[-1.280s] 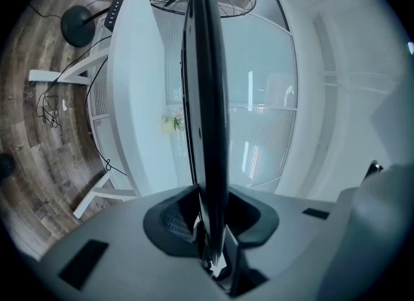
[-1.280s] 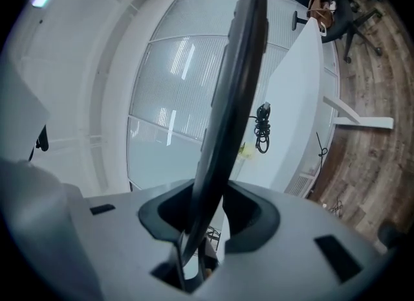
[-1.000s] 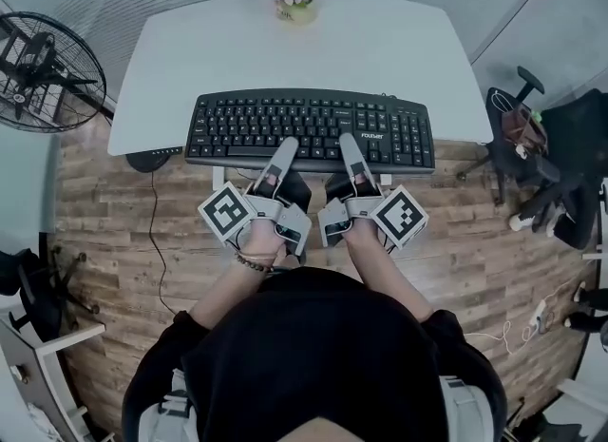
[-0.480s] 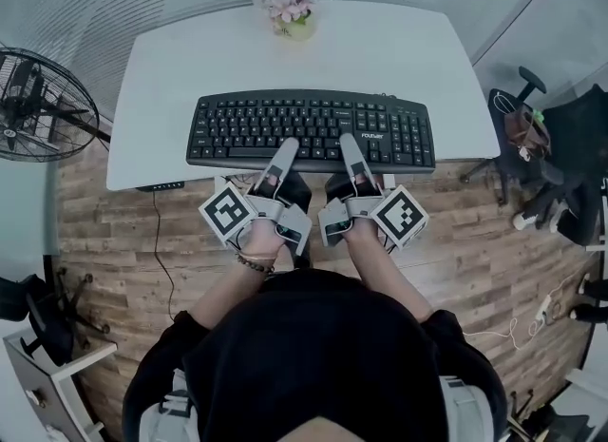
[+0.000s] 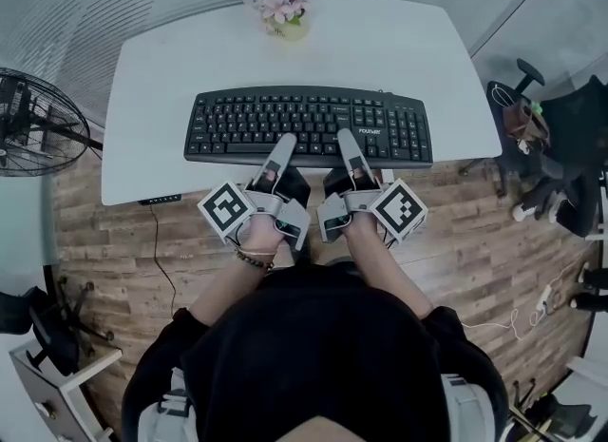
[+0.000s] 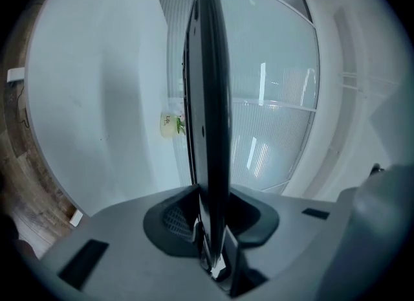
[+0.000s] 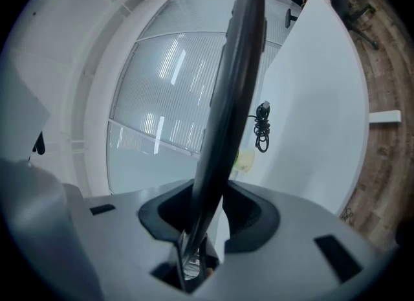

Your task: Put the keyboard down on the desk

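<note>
The left gripper (image 5: 284, 140) is clamping the near edge of the keyboard (image 5: 309, 122), a little left of the frame centre in the head view. Its 2 jaws are standing narrowly apart, 1 above and 1 below the board; in the left gripper view the keyboard is running edge-on straight up between them. The right gripper (image 5: 343, 134) is clamping the same edge just to the right, and the right gripper view is showing the board seated between its jaws in the same way. The 2 marker cubes, left (image 5: 226, 210) and right (image 5: 399, 210), are sitting below the jaws in the head view, with a hand behind each.

The keyboard is hanging level over the near half of the white desk (image 5: 380, 41), with its long side parallel to the desk's near edge. In the right gripper view a gap is showing between the board's underside and the desk top, and a coiled black cable (image 7: 262, 134) is hanging in that gap.

A flower pot (image 5: 282, 8) is standing at the far edge of the desk, upper centre of the head view. A fan (image 5: 33, 122) is standing on the wooden floor (image 5: 475, 240) at the left edge, and an office chair (image 5: 560, 164) at the right edge.
</note>
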`<move>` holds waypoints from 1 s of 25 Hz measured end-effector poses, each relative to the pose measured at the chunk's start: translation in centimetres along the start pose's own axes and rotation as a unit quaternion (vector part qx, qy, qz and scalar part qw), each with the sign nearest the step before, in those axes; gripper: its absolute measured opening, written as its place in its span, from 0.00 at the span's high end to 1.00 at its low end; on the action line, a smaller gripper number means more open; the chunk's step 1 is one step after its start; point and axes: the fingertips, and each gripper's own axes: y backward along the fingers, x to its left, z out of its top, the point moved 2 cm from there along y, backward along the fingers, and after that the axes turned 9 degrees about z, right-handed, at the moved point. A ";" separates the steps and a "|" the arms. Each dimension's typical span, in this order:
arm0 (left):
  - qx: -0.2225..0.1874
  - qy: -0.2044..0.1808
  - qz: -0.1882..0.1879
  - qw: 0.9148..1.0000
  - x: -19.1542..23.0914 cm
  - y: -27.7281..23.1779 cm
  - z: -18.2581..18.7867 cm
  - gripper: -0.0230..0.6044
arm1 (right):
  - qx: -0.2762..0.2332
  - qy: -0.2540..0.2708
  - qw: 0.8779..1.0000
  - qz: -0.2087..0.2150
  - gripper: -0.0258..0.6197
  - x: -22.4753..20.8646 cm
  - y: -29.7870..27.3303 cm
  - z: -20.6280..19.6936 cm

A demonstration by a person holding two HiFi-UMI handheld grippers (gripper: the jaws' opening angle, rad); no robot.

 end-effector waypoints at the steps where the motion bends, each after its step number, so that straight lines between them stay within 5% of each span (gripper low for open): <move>1: 0.000 0.001 -0.001 1.000 -0.1 0.2 -0.1 0.80 | 0.000 0.001 1.000 0.001 0.77 0.1 0.1 -0.1; 25: -0.054 0.012 -0.001 0.998 0.1 -6.2 2.2 0.80 | 0.062 -0.003 0.998 0.010 0.77 -2.2 -6.6 4.0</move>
